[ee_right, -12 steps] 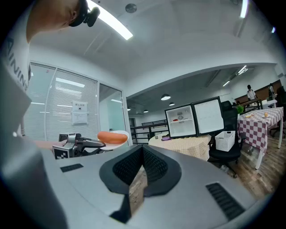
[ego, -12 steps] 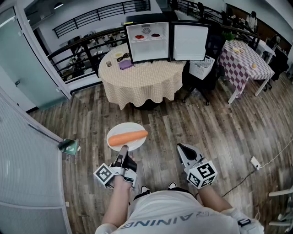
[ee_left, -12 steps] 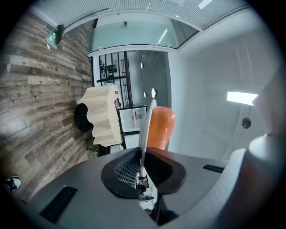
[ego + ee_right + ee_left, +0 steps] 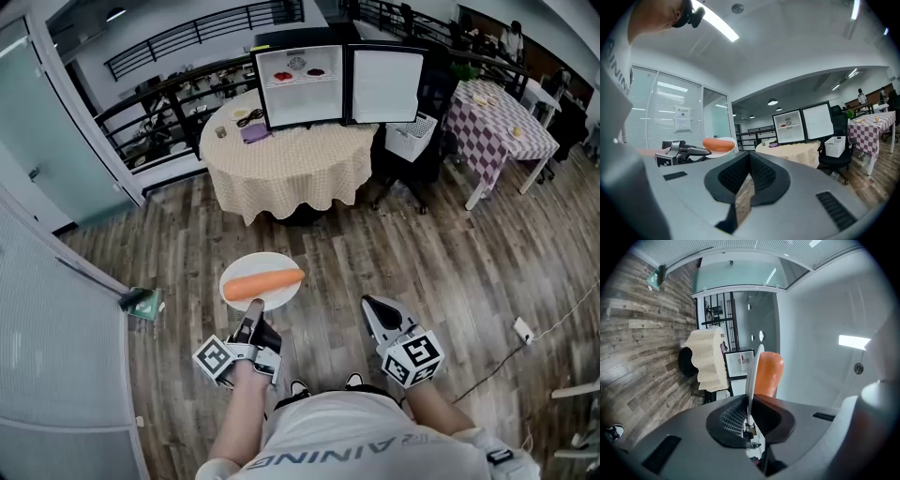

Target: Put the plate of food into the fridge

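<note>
Across the wood floor (image 4: 394, 253) the open fridge (image 4: 302, 86) stands on a table (image 4: 281, 173), well beyond the plate (image 4: 262, 262) and its carrot (image 4: 264, 282); the left claw (image 4: 251, 314) is clamped on the plate's near rim and should carry it level, while the right claw (image 4: 375, 309) is together and empty.

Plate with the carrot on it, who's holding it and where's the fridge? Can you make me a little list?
plate: white, held up over the wood floor
food: one carrot lying on the plate
left gripper: shut on the plate's near rim
right gripper: jaws together, nothing in them
fridge: on the round table ahead, door open
task: plate not in the fridge yet
</note>
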A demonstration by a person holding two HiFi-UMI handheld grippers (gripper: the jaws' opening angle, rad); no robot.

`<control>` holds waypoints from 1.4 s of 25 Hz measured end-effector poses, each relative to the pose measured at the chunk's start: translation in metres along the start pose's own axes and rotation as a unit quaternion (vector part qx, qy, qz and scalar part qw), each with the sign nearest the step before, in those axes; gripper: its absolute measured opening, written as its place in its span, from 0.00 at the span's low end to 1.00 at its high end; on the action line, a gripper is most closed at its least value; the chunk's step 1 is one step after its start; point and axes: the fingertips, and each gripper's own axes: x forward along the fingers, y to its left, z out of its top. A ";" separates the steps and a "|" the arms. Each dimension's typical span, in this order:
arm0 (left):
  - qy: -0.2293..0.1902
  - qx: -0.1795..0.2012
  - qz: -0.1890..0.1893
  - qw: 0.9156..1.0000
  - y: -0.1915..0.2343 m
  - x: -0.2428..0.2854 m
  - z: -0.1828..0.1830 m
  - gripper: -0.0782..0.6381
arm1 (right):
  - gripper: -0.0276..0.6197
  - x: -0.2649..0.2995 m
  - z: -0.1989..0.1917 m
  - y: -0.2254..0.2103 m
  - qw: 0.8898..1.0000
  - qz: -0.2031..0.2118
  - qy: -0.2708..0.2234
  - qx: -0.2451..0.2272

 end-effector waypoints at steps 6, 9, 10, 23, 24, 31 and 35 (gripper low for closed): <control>0.006 0.004 0.002 1.000 -0.002 0.005 -0.010 0.15 | 0.07 -0.005 0.002 -0.010 1.000 -0.001 -0.012 0.028; 0.004 0.005 0.004 1.000 -0.001 0.009 -0.016 0.15 | 0.07 -0.005 0.000 -0.018 1.000 0.003 -0.009 0.028; 0.001 0.005 0.005 1.000 -0.001 0.010 -0.017 0.15 | 0.07 -0.005 0.000 -0.020 1.000 0.005 -0.009 0.028; -0.014 0.011 0.014 1.000 0.000 0.029 -0.053 0.15 | 0.07 -0.015 -0.022 -0.076 0.998 0.023 0.004 0.059; -0.014 0.010 0.016 1.000 0.002 0.030 -0.053 0.15 | 0.07 -0.014 -0.023 -0.077 0.998 0.024 0.005 0.060; -0.004 0.001 0.026 1.000 0.023 0.072 -0.040 0.15 | 0.07 0.015 -0.023 -0.101 0.998 0.015 0.013 0.060; 0.010 -0.001 0.020 1.000 0.024 0.109 -0.027 0.15 | 0.07 0.040 -0.012 -0.119 0.998 0.003 0.016 0.053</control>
